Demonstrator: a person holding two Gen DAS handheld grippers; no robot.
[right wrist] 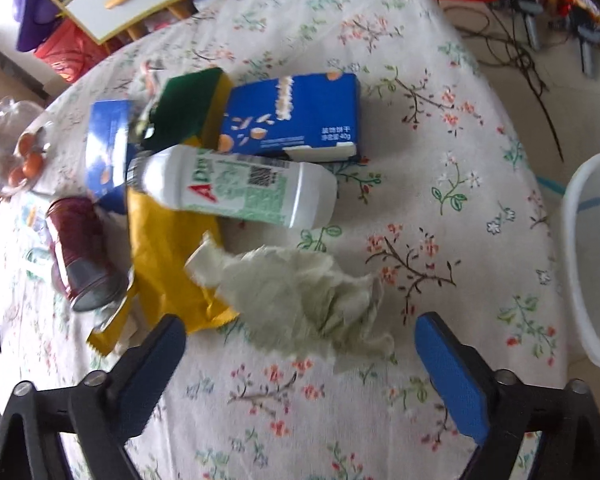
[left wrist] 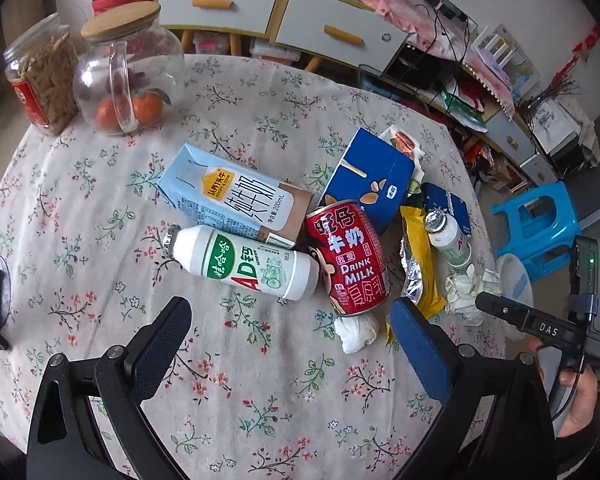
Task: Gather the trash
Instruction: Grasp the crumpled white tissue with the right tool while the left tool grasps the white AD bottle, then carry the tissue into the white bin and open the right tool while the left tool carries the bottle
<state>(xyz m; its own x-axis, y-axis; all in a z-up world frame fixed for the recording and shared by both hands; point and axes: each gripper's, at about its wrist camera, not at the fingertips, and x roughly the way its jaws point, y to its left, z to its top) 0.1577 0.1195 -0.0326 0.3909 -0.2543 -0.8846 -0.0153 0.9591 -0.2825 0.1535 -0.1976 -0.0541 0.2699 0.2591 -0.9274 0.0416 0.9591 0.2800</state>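
On a floral-clothed round table (right wrist: 440, 128), the right gripper (right wrist: 300, 354) hangs with jaws apart and empty over a crumpled pale-green paper tissue (right wrist: 300, 292); a clean pick likely means straddling the wad before closing, clear of the yellow foil wrapper (right wrist: 168, 264) at its nine o'clock. The left gripper (left wrist: 290, 334), equally wide and empty, shows what the right view misses: a light-blue milk carton (left wrist: 236, 196) at its twelve o'clock.

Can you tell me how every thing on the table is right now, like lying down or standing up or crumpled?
Milk carton: lying flat.
Big white bottle: on its side.
Red can: tipped over.
Blue box: tilted among the trash.
Yellow wrapper: torn open.
Tissue: crumpled.
Glass jar: upright, lid on.
Left gripper: open, empty.
Right gripper: open, over the tissue.
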